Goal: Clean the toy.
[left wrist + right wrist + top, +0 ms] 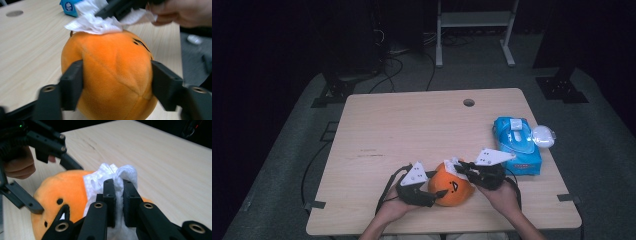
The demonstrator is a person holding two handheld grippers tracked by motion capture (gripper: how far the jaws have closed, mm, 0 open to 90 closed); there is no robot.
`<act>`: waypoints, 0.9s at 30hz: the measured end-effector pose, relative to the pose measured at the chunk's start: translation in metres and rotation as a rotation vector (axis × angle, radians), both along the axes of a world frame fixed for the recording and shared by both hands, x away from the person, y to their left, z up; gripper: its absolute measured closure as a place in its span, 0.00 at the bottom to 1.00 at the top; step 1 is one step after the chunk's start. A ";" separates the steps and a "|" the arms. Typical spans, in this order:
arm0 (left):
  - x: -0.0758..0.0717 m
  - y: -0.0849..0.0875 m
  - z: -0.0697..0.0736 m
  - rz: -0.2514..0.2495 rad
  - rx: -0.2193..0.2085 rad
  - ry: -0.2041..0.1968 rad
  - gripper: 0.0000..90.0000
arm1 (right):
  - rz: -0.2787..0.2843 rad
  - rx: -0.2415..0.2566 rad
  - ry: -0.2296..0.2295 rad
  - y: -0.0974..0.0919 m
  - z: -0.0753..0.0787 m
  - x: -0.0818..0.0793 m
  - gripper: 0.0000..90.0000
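I have the orange plush (451,189) sitting on the table (412,125) near its front edge, between my two grippers. It is round, with black stitched marks on the side that faces the front edge. In the left gripper view the plush (112,75) bulges between the two black jaws, which press against its left and right flanks, so my left gripper (432,192) is clamped on the plush from the left side. In the right gripper view that gripper (51,171) straddles the plush (62,192) from behind.

My right gripper (460,167) comes in from the right, over the top of the plush. Its jaws are pinched tight on a crumpled white wipe (117,173), with the wipe bunched up above the tips and hanging down between them. The wipe (97,21) lies against the top of the plush, touching the fabric, with the right gripper (107,12) just above it. In the high view the wipe (451,166) shows as a small white patch on the plush's upper edge.

Further out, to the right, a blue wipe pack (518,145) lies flat near the table's right edge, well apart from the plush. A white rounded thing (543,135) lies just beside the pack at the table's edge; I cannot tell what it is. A round hole (469,102) sits near the far edge.
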State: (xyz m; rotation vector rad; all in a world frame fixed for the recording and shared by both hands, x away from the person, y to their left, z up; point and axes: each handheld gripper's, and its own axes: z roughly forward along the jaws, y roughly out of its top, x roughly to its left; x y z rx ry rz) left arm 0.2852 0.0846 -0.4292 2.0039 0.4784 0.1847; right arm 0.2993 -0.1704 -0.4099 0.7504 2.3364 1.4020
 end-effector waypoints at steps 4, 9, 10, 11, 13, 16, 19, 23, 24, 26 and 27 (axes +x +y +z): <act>0.002 -0.002 0.000 0.028 -0.020 0.053 0.22 | 0.010 -0.004 0.004 0.002 0.000 -0.004 0.91; -0.007 -0.006 0.003 0.004 0.040 -0.042 0.43 | 0.062 0.039 -0.005 0.012 0.009 -0.015 0.91; -0.008 -0.007 0.003 -0.001 0.048 -0.057 0.44 | 0.080 0.037 -0.015 0.017 0.011 -0.019 0.91; -0.010 -0.008 0.003 -0.006 0.065 -0.076 0.45 | 0.086 0.031 -0.020 0.019 0.012 -0.020 0.91; -0.011 -0.007 0.003 -0.019 0.077 -0.091 0.47 | 0.083 0.029 -0.024 0.019 0.013 -0.018 0.91; -0.011 -0.006 0.002 -0.025 0.081 -0.090 0.48 | 0.025 0.018 -0.012 0.005 0.007 -0.004 0.91; -0.010 -0.008 0.003 -0.024 0.072 -0.080 0.46 | -0.007 0.019 0.040 -0.010 0.000 0.007 0.91; -0.005 -0.010 0.004 0.019 -0.002 0.027 0.24 | -0.005 0.001 0.034 -0.009 0.001 0.002 0.91; -0.004 -0.010 0.004 0.034 -0.009 0.048 0.23 | 0.004 0.013 0.039 -0.008 0.001 0.001 0.91; -0.003 -0.009 0.004 0.053 -0.018 0.063 0.26 | 0.029 0.039 0.047 -0.003 0.003 -0.004 0.91; -0.004 -0.009 0.004 0.058 -0.008 0.044 0.30 | 0.043 0.050 0.046 -0.001 0.004 -0.005 0.91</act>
